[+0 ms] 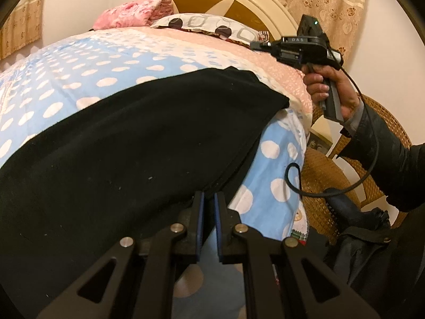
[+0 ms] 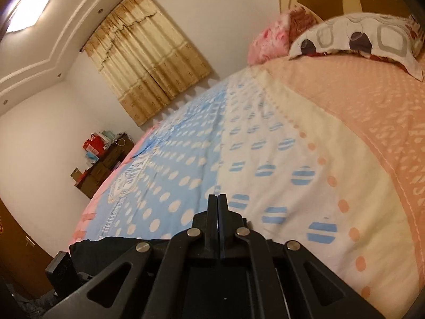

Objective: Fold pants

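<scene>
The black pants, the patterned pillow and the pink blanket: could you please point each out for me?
black pants (image 1: 132,143): left wrist view, middle of the spread cloth.
patterned pillow (image 2: 356,40): right wrist view, its top face.
pink blanket (image 1: 130,14): left wrist view, its folded front.

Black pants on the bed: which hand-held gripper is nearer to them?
Left. The left hand-held gripper is at the edge of the black pants; the right hand-held gripper is raised above the bedspread past them.

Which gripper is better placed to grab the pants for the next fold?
Left. The left gripper sits at the black pants' edge, jaws slightly apart. The right gripper is shut, raised above the bedspread.
</scene>
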`<control>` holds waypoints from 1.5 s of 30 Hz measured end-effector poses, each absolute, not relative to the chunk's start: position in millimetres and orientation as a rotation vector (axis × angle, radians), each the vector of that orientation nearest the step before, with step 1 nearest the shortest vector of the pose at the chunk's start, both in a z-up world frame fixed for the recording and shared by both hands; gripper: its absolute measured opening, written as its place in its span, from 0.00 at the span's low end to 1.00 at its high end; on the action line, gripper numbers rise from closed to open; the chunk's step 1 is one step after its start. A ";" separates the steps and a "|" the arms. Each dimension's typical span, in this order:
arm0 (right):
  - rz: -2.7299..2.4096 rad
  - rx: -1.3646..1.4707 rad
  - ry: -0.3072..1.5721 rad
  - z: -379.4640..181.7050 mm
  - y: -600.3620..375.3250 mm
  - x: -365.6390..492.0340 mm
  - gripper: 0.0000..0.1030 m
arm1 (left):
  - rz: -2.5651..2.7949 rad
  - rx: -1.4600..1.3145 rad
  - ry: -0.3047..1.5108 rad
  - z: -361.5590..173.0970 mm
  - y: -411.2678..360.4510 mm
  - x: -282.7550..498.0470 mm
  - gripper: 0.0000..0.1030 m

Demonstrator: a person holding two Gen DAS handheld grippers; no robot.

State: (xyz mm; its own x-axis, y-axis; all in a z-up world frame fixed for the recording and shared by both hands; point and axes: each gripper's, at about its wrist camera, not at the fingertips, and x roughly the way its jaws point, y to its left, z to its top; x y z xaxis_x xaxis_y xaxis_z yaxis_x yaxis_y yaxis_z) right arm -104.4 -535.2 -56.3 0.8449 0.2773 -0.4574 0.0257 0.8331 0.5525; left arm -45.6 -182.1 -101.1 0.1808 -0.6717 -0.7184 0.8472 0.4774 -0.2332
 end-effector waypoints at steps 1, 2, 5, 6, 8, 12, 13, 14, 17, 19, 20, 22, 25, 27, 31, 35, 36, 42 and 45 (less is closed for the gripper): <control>0.140 0.589 0.572 -59.4 -537.6 -105.6 0.00 | -1.086 0.241 0.870 -101.2 -182.1 -45.9 0.10; 0.140 0.600 0.591 -63.2 -540.1 -106.6 0.01 | -1.086 0.243 0.868 -101.4 -181.8 -46.2 0.10; 0.095 0.611 0.675 -81.7 -547.4 -111.2 0.32 | -1.088 0.237 0.870 -101.9 -181.4 -44.9 0.10; 0.093 0.616 0.684 -85.3 -549.3 -114.4 0.46 | -1.090 0.234 0.871 -101.8 -181.1 -44.5 0.10; 0.111 0.635 0.694 -90.1 -552.7 -117.9 0.59 | -1.091 0.231 0.873 -102.0 -180.8 -44.0 0.10; 0.145 0.663 0.741 -100.5 -552.5 -109.3 0.59 | -1.088 0.238 0.869 -101.9 -181.6 -45.0 0.10; 0.151 0.670 0.757 -105.2 -551.3 -104.7 0.57 | -1.088 0.238 0.869 -101.9 -181.4 -45.0 0.10; 0.159 0.666 0.758 -107.3 -548.7 -101.9 0.51 | -1.088 0.237 0.870 -101.9 -181.3 -45.0 0.10; 0.175 0.644 0.742 -103.3 -543.1 -97.0 0.13 | -1.089 0.236 0.870 -101.9 -180.8 -45.1 0.10; 0.175 0.610 0.701 -92.5 -538.6 -98.8 0.12 | -1.091 0.233 0.871 -102.1 -180.7 -44.7 0.10; 0.175 0.593 0.680 -84.9 -536.5 -101.2 0.12 | -1.093 0.230 0.872 -102.3 -180.1 -44.3 0.10; 0.175 0.573 0.637 -72.3 -534.2 -102.9 0.12 | -1.095 0.227 0.873 -103.2 -180.0 -43.7 0.10; 0.168 0.555 0.668 -74.6 -534.4 -92.0 0.12 | -1.097 0.224 0.875 -103.9 -179.6 -43.5 0.10; 0.143 0.560 0.735 -89.2 -537.7 -82.2 0.15 | -1.094 0.221 0.877 -103.0 -179.2 -44.0 0.10; 0.063 0.565 0.709 -95.6 -544.9 -91.5 0.43 | -1.046 0.279 0.847 -91.7 -179.0 -52.4 0.10; 0.002 0.452 0.632 -71.9 -535.2 -113.3 0.51 | -0.942 0.310 0.771 -65.3 -149.3 -55.7 0.10; -0.001 0.434 0.616 -66.5 -531.5 -117.8 0.51 | -0.887 0.317 0.756 -59.2 -133.9 -53.7 0.10; 0.082 0.422 0.548 -46.1 -497.9 -126.5 0.52 | -0.441 0.239 0.792 -47.5 7.0 -18.0 0.10; 0.146 0.398 0.562 -43.8 -469.0 -120.2 0.52 | -0.182 0.151 0.831 -46.9 99.3 -1.5 0.10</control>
State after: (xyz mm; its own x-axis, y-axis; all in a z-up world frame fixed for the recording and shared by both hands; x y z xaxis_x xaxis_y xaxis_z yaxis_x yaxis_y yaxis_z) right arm -120.2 -469.0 -43.8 0.8382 0.2417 -0.4889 -0.0271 0.9138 0.4053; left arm -1.5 99.3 -46.9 0.6603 -0.1011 -0.7442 0.2191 0.9737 0.0621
